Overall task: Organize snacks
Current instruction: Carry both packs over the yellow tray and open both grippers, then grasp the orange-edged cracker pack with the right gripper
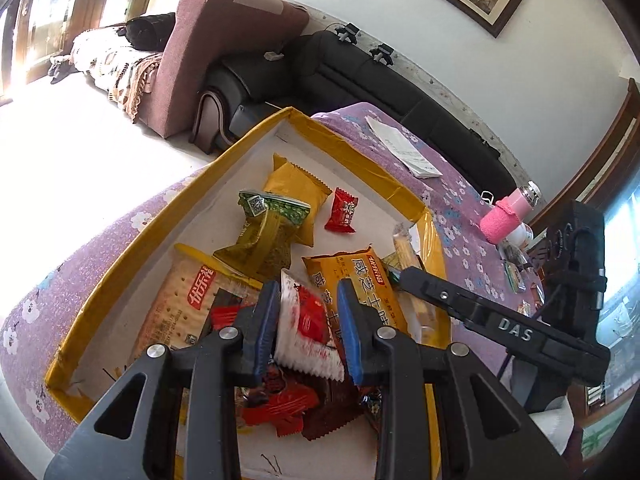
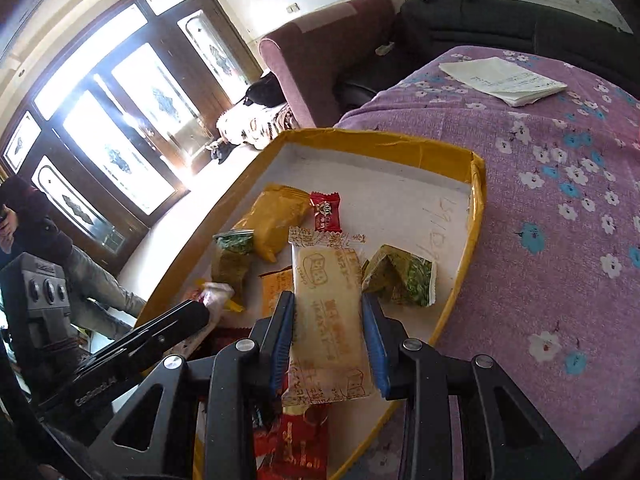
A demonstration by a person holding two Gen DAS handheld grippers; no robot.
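1. While both grippers hang over the yellow-rimmed box (image 2: 476, 184) on the purple flowered bench (image 2: 560, 240), each has its fingers nearly closed on a snack.
2. Left gripper (image 1: 308, 328) pinches a white-and-red packet (image 1: 308, 324); right gripper (image 2: 329, 340) clamps a long beige biscuit pack (image 2: 328, 312) by its sides.
3. Risk — the slick film could slide out of either pinch and drop onto the wrong pile.
4. Risk — the two grippers are close together, so they might knock into each other.

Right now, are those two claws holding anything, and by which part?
Left claw pinches a white-and-red packet by its sides. Right claw grips a tan biscuit packet across its middle.
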